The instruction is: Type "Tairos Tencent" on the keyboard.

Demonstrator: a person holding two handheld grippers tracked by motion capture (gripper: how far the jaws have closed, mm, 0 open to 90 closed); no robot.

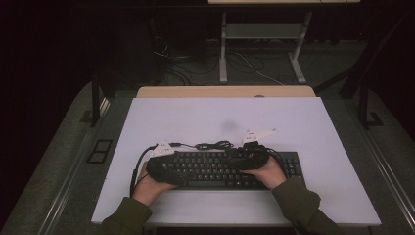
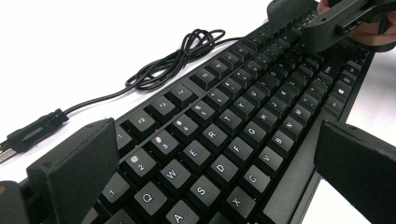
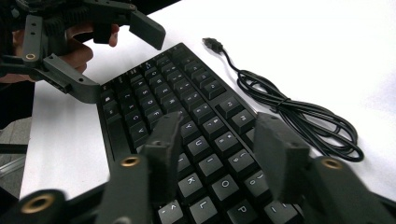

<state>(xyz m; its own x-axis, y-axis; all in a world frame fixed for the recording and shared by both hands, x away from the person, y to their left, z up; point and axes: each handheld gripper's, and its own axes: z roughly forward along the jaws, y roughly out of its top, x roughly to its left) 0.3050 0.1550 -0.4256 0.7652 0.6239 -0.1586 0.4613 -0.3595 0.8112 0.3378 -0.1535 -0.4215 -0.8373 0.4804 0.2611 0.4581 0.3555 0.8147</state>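
A black keyboard (image 1: 215,170) lies flat on the white table near the person's side. Its coiled black cable (image 1: 213,145) rests just behind it, with the USB plug (image 3: 212,44) loose on the table. My left gripper (image 2: 215,172) stands wide open over the keyboard's left end, one jaw at the back edge and one past the front edge. Its pads stand clear of the keyboard. My right gripper (image 3: 222,154) hovers over the keys on the right half, jaws partly apart with nothing between them. The high view has the left gripper (image 1: 161,164) and right gripper (image 1: 254,156) at opposite ends.
The white table top (image 1: 225,117) stretches bare behind the keyboard. A wooden strip (image 1: 225,91) borders its far edge. Beyond it stand a metal desk frame (image 1: 262,44) and loose floor cables (image 1: 186,68). Dark floor surrounds the table.
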